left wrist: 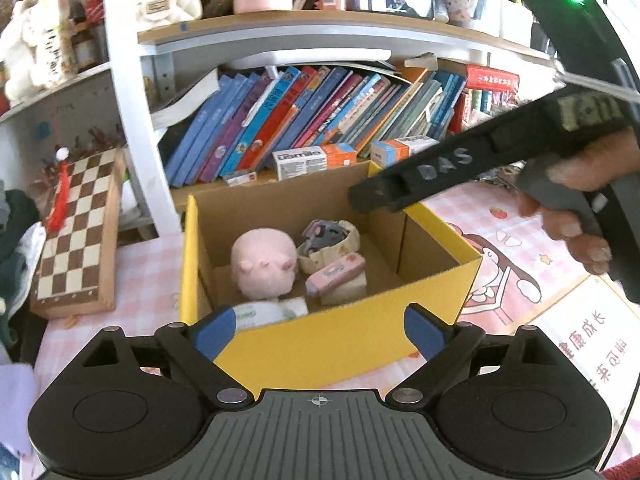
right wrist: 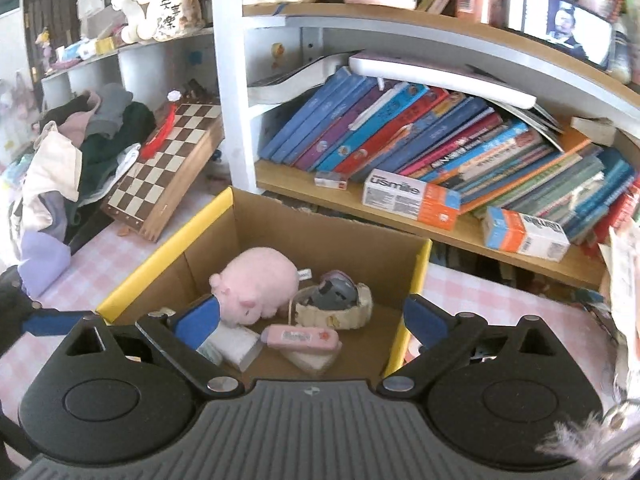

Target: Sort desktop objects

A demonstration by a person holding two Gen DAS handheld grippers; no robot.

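A yellow cardboard box [left wrist: 320,344] stands open on the pink checked desk. It holds a pink plush pig [left wrist: 264,266], a beige pouch [left wrist: 332,244] with a grey item in it, a pink case [left wrist: 336,274] and a white packet [left wrist: 272,310]. My left gripper [left wrist: 320,332] hangs open at the box's near wall, nothing between its blue fingertips. My right gripper [right wrist: 312,320] is open and empty above the box [right wrist: 168,256], over the pig [right wrist: 256,288], pouch [right wrist: 340,308] and pink case [right wrist: 300,338]. A person's hand [left wrist: 576,216] holds it.
A folded chessboard [left wrist: 76,232] leans at the left of the box. Behind the box is a shelf of slanted books [right wrist: 400,136] with toothpaste cartons [right wrist: 412,198] in front. A pile of clothes [right wrist: 80,148] lies far left. A printed mat [left wrist: 520,248] is right of the box.
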